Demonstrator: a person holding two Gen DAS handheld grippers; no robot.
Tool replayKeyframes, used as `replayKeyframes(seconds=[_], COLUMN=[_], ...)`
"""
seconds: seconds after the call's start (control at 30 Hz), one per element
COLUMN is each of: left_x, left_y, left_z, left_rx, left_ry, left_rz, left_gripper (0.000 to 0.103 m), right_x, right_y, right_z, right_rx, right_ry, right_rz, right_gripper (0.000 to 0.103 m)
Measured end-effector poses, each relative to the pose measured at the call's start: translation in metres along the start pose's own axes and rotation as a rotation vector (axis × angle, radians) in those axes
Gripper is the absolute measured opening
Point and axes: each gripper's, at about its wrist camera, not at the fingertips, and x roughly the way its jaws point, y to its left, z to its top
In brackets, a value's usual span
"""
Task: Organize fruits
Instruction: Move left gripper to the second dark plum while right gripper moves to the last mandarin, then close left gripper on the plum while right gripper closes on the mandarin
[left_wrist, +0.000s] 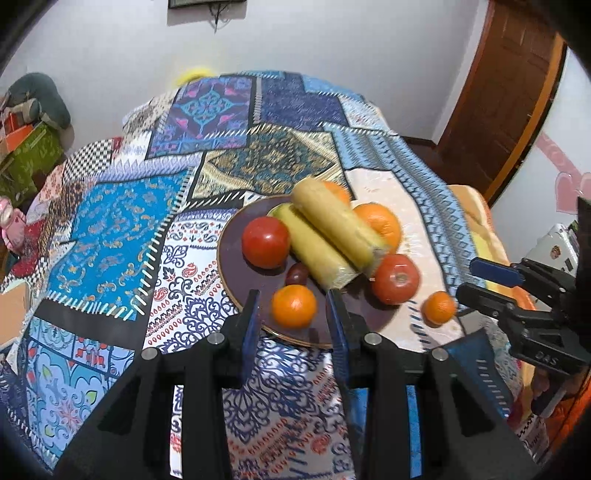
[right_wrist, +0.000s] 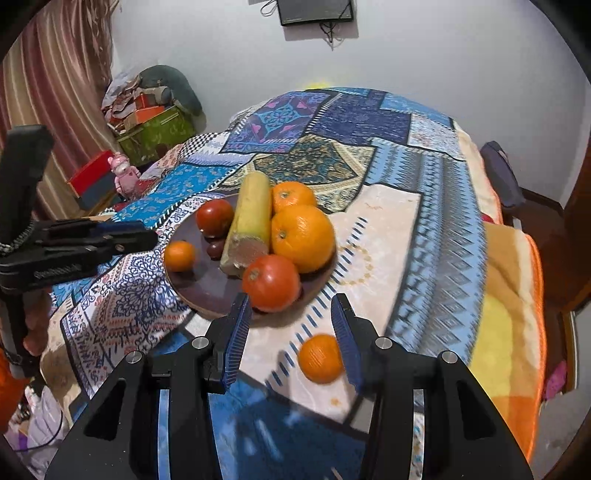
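The bed under its patchwork blanket (right_wrist: 424, 155) carries everything here, and on it sits the dark round plate (right_wrist: 199, 291) with most of the fruit piled up: two long yellow bananas (left_wrist: 332, 236) lying side by side with their cut ends toward me, a big orange (right_wrist: 303, 238), a second orange (right_wrist: 293, 195) behind it, a red tomato (right_wrist: 271, 282) at the near rim, another tomato (right_wrist: 215, 218) at the far left, a small tangerine (right_wrist: 180, 255) on the plate's left edge, and a tiny dark fruit (right_wrist: 215, 249) beside the bananas. One small orange (right_wrist: 320, 359) lies off the plate on the blanket, just beside the plate's near right edge. That stray is what my next move turns on, I judge: it sits low between my right jaws, close against the right-hand one, while my right gripper (right_wrist: 291, 332) hangs spread wide and holds nothing. The plate lies ahead and to the left of it. My left gripper (left_wrist: 291, 317) is also released and empty, framing the tangerine on the plate's near rim, so my right hand is clearly nearer the loose orange.
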Motion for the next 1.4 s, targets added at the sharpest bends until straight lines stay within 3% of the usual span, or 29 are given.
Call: replayKeyframes(seconds=[0.23,0.57,1.03,1.4], left_x=[-0.015,0.019,0.063,0.078], left_y=[-0.024,-0.059,-0.084,-0.079], left_z=[-0.009,-0.040,-0.047,-0.041], left_rx=[0.041,0.070,0.096,0.077], left_ry=[-0.009,0.112,0.201,0.205], left_rz=[-0.024,-0.083,-0.109,-0.083], left_gripper=[0.035,0.035,0.035,0.035], right_x=[-0.009,0.001,0.027,0.037], right_y=[-0.013,-0.023,-0.023,-0.023], right_z=[-0.018,-0.042,-0.038,-0.039], right_rx=[0.027,0.066,0.059,0.083], right_ry=[0.027,0.079,0.106,0.110], right_rz=[-0.015,0.004,0.026,0.037], right_gripper=[0.042,0.042,0.042,0.036])
